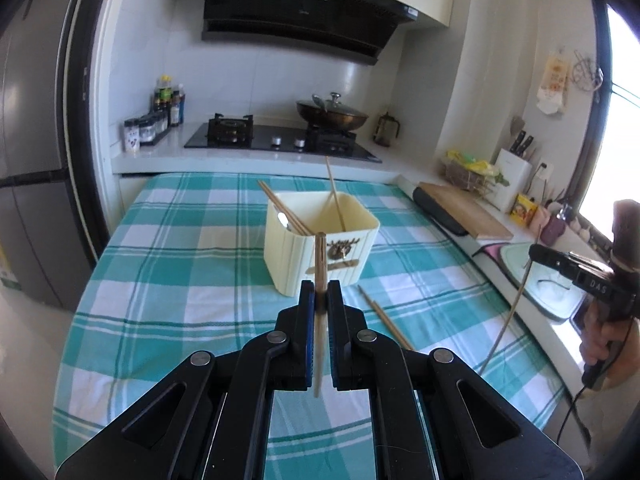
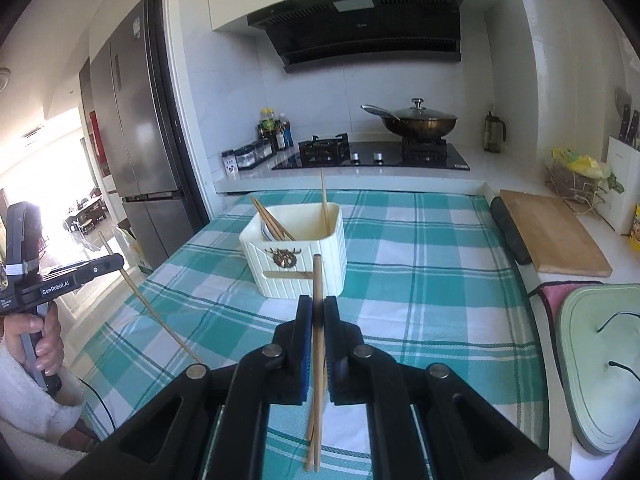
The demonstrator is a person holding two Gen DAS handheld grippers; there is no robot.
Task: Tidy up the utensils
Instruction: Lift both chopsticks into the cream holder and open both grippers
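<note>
left tool [image 1: 320, 294]: clamps chopstick [image 1: 320, 276] | right tool [image 2: 318, 310]: pinches chopstick(s), perhaps two [image 2: 317, 344] | labels: "GenRobot.AI", "DAS"

Matt wooden chopstick [image 1: 320, 264], ribbed glossy cream plastic holder [image 1: 316, 248], woven checked cloth [image 1: 180, 280], smooth wooden cutting board [image 2: 554, 232].

Black plastic left claw [image 1: 321, 294] and right claw [image 2: 318, 312], blue pads inside, round silver pivot screws on angular linkages. White lettering "GenRobot.AI" and "DAS" on the housings. Bare-skinned hand [image 2: 42, 336] on a handle, fluffy white sleeve [image 2: 28, 412], black cable [image 1: 576, 412] trailing.
</note>
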